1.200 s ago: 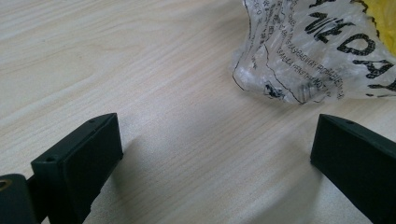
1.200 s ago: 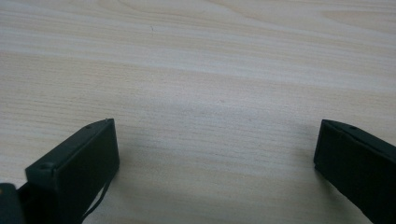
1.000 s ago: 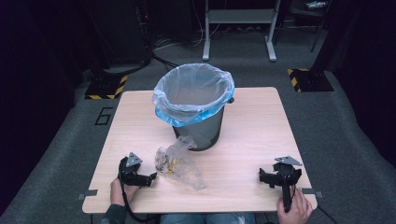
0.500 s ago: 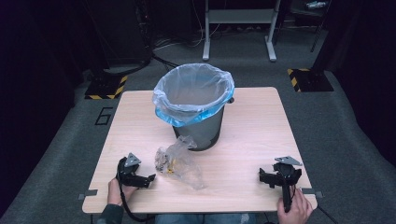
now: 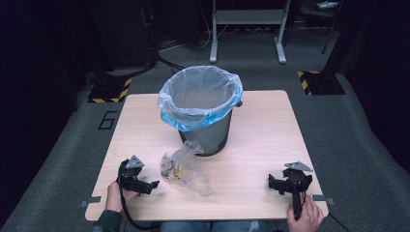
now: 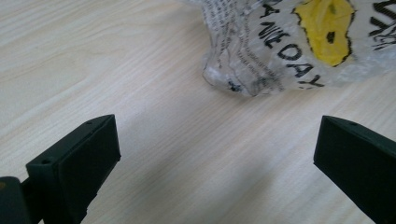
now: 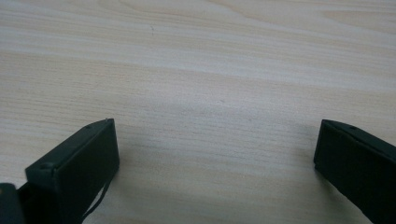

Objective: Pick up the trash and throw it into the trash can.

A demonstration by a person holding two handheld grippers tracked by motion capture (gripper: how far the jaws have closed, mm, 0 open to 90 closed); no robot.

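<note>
— While the desk (image 5: 261,130) sat on the grey carpet, what took up most of it?

— A dark bin (image 5: 205,130) stood near the middle toward the far edge, lined with a clear bag whose blue-tinted rim was folded over the top.

— And the crumpled plastic bag (image 5: 183,169)?

— It lay flat on the wood just in front of the bin's base, closer to the near-left part. From the left gripper view it showed black lettering and a yellow patch (image 6: 327,28), and it lay ahead of the jaws, not between them.

— How was the left gripper (image 5: 151,185) set?

— It rested near the front-left edge, just beside the plastic bag without touching it, jaws spread wide and holding nothing.

— The right gripper (image 5: 282,183)?

— It sat well apart near the front-right corner, jaws also wide, with bare wood between them in the right gripper view.
</note>
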